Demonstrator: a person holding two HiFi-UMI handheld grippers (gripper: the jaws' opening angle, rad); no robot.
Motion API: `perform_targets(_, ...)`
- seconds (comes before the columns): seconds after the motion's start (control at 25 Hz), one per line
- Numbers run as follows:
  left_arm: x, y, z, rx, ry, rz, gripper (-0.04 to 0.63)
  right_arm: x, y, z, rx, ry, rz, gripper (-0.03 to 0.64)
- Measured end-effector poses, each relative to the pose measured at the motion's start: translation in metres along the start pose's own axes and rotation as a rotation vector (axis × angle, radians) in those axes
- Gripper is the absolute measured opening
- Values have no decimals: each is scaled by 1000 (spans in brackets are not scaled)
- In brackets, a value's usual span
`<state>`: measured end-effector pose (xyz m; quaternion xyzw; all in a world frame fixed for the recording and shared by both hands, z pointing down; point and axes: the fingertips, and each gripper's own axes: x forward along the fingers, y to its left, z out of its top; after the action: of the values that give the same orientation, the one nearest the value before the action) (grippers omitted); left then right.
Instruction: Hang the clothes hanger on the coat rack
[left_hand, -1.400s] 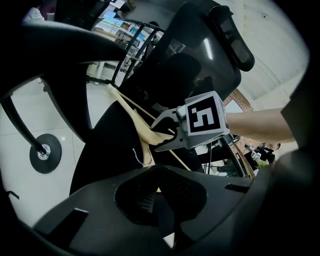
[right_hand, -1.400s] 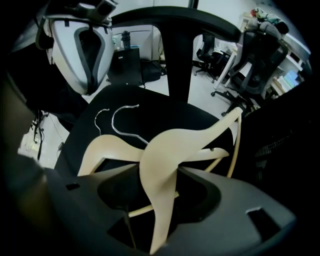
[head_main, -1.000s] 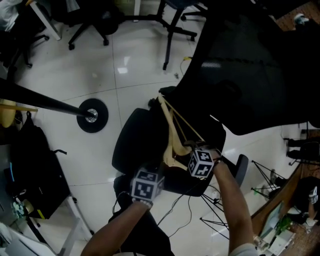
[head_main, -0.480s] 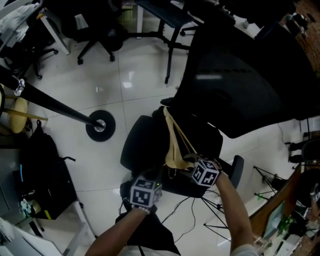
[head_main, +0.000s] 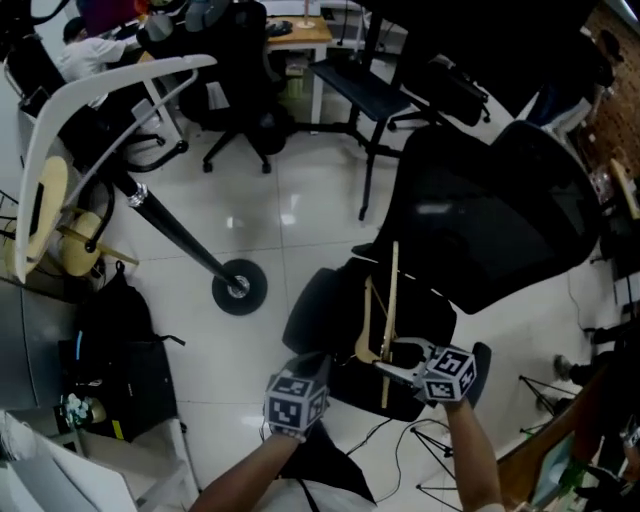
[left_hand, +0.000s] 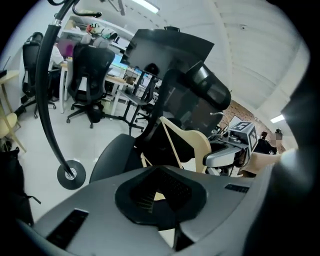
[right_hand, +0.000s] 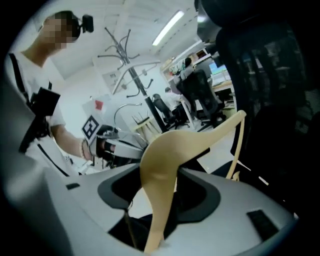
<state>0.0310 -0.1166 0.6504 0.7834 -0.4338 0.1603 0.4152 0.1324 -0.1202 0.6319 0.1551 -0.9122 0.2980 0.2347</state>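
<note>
Right gripper (head_main: 395, 362): fingers clenched on the curved shoulder of the wooden clothes hanger (head_main: 391, 290), which was held in the air above the black office chair (head_main: 318, 312). Left gripper (head_main: 305, 372): fingers drawn together, nothing between them, near the hanger. The coat rack (head_main: 172, 227) stood well apart, at the left.

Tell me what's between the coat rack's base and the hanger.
Head view: bare white floor, then the black chair seat, lies between the coat rack base and the hanger.
</note>
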Motion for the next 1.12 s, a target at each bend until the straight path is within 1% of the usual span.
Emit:
perform_targets(0.24,-67,-10,50,14,-113,4,-2,-24,48,89,132,-250,85,244)
perform_targets(0.36,-106,-13,78,25,-191,11,-2,-33,71,135,154,-319,124,244)
perform_targets(0.56,-167,-18,125,90,-320,22,-2,-40,114,211,96,-367,170,244)
perform_targets(0.8,-236,-30,177,225,-434,47,-2,-54,162,299,-7,-338,152,244)
perform_targets(0.92,-268,-35,206,281,-481,53,-2,-66,190,345,-61,-341,195,244)
perform_targets(1.04,-299,-44,233,335,-519,56,-2,-76,216,385,-84,-343,254,244)
perform_targets(1.12,-317,-47,247,365,-537,65,-2,-82,230,407,-111,-345,263,244)
